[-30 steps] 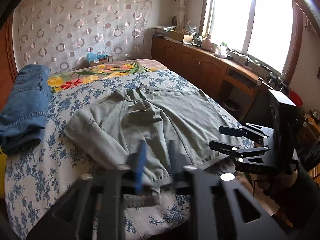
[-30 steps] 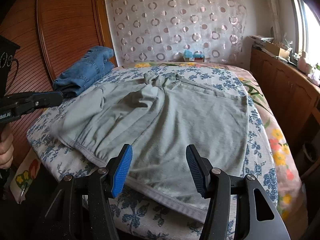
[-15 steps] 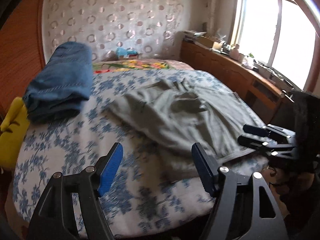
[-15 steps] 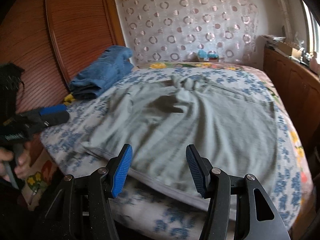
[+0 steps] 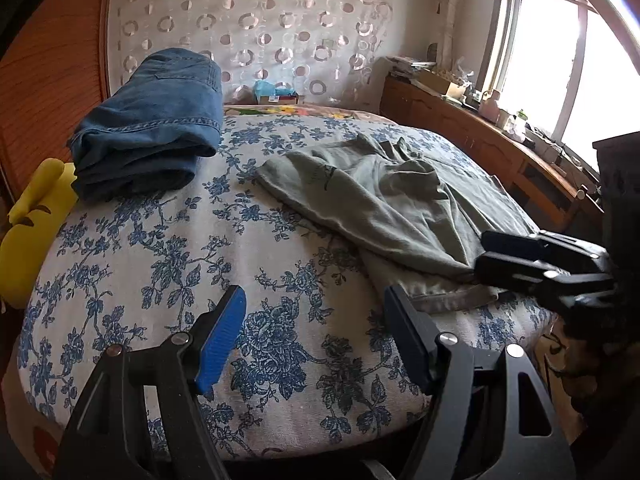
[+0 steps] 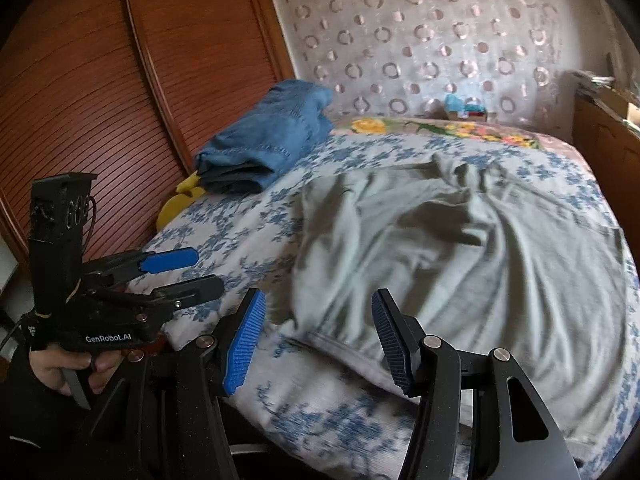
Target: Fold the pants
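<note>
Pants [image 5: 384, 200] — beyond left hand-held gripper [image 5: 316, 336], untouched.

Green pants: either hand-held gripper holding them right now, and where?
Nothing is held. The left hand-held gripper is open over bare bedspread; the right hand-held gripper is open above the green pants near their hem, pads not touching.

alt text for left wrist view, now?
Open left gripper, nothing between its jaws, hovers over a blue-floral bedspread. Grey-green pants lie rumpled ahead right near the right gripper; folded jeans sit far left.
</note>
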A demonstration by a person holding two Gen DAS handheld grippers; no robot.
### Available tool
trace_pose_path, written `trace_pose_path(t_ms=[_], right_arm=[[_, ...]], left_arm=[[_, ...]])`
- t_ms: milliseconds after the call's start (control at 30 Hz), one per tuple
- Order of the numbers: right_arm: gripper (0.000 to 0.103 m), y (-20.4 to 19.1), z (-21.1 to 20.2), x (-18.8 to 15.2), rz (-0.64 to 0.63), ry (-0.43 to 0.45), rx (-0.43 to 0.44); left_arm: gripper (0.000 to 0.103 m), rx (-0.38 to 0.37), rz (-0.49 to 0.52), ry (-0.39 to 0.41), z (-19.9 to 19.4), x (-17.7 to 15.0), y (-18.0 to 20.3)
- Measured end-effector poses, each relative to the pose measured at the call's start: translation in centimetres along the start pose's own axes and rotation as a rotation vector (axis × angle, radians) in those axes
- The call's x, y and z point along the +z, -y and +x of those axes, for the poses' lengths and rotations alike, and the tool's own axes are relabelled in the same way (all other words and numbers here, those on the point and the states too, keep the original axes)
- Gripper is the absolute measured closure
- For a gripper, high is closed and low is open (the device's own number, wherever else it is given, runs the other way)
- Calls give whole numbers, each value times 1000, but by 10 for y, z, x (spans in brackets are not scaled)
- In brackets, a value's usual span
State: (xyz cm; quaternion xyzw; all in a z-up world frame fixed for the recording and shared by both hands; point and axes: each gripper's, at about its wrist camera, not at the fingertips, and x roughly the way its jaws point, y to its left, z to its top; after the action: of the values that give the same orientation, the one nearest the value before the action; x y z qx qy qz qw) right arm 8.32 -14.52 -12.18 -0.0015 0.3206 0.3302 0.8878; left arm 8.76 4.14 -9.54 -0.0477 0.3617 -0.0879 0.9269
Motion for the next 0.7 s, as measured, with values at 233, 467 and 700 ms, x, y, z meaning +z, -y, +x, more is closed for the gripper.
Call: trace_pose_path(t_ms=[233, 467, 700], right_arm=[[57, 0, 28, 4, 17, -77, 15], [96, -1, 37, 8, 16, -111, 73], [100, 4, 1, 14, -15, -11, 31]], left_arm=[[31, -2, -3, 1, -1, -3, 1], [31, -7, 6, -8, 2, -5, 7], [31, -15, 25, -5, 3, -1, 17]])
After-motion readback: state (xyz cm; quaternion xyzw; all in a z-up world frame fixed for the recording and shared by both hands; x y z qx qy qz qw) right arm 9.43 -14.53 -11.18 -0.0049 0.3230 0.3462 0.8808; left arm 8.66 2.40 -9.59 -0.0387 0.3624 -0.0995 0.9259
